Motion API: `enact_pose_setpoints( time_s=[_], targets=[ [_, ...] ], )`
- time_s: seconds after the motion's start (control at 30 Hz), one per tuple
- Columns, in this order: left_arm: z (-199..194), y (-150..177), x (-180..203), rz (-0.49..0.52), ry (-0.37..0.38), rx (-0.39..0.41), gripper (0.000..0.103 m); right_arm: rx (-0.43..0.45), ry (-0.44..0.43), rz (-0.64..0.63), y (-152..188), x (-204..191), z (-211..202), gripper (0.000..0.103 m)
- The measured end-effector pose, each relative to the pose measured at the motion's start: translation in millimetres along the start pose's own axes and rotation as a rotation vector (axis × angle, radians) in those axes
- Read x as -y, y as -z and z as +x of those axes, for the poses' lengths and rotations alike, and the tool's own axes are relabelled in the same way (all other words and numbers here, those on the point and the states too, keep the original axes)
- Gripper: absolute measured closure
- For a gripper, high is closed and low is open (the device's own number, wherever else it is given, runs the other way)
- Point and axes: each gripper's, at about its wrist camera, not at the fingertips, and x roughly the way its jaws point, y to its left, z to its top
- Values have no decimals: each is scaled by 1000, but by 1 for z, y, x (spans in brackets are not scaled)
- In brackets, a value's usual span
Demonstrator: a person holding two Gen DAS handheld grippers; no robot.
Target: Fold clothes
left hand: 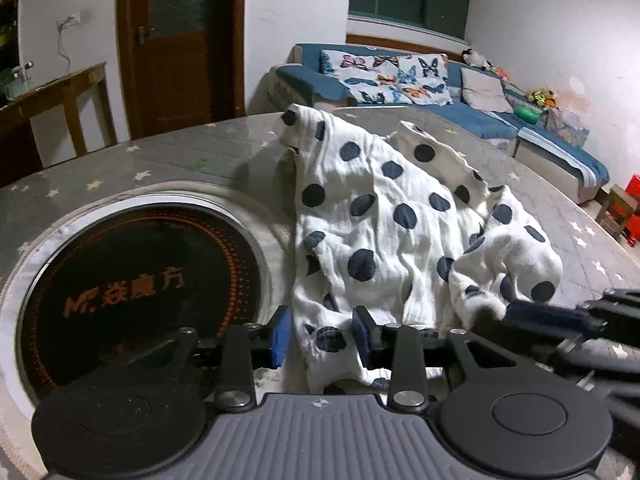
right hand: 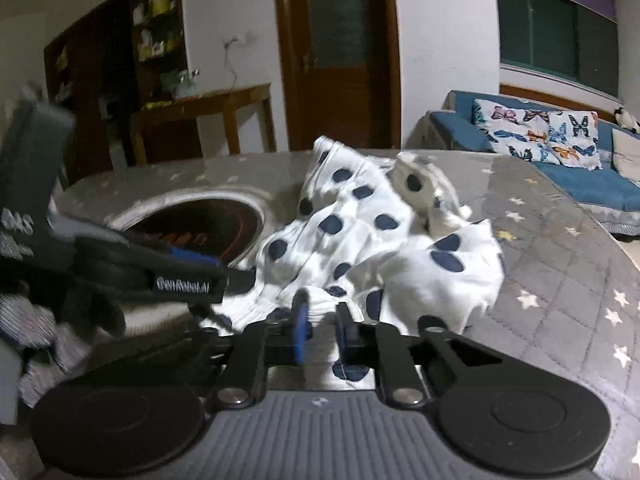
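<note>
A crumpled white garment with dark blue polka dots lies on the grey star-patterned table cover; it also shows in the right wrist view. My left gripper is open, its blue pads either side of the garment's near edge. My right gripper is partly open over the garment's near hem, nothing clamped. The right gripper's fingers enter the left view from the right at the cloth's bunched corner. The left gripper shows in the right view at left.
A round black induction cooktop with orange lettering is set in the table, left of the garment. A blue sofa with butterfly cushions stands beyond the table. A wooden door and a side table stand at the back left.
</note>
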Motion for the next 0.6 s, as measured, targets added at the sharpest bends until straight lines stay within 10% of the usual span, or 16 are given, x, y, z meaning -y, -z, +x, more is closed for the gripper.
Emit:
enact_pose_setpoints(
  time_s=[0.2, 0.6],
  targets=[
    [0, 2, 0, -3, 28, 4, 94, 61, -3, 62, -6, 31, -28, 100],
    [-76, 20, -12, -53, -13, 74, 96, 76, -135, 67, -4, 66, -91, 101]
  ],
)
